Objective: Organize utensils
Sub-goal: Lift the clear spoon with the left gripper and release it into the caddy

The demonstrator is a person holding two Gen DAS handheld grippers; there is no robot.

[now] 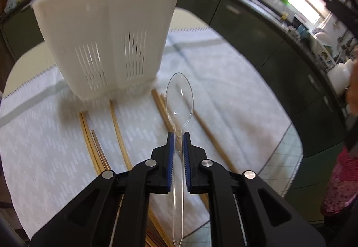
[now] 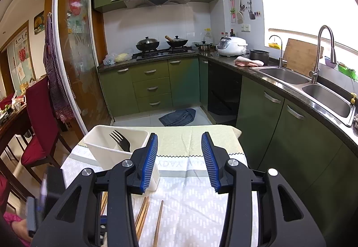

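fork (image 2: 120, 140) in white caddy (image 2: 100, 150), left gripper (image 1: 178, 135) pinching clear spoon (image 1: 179, 94), right gripper (image 2: 179, 150) spread

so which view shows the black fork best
The right wrist view: the fork stands tines-up inside the white caddy, seen over its rim. The left wrist view shows only the caddy's slotted outer wall, so the fork is hidden.

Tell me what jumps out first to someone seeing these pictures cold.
A clear plastic spoon clamped by its handle in the left gripper, bowl pointing at the white utensil caddy. A black fork already stands in that caddy, and wooden chopsticks lie loose on the cloth before the open right gripper.
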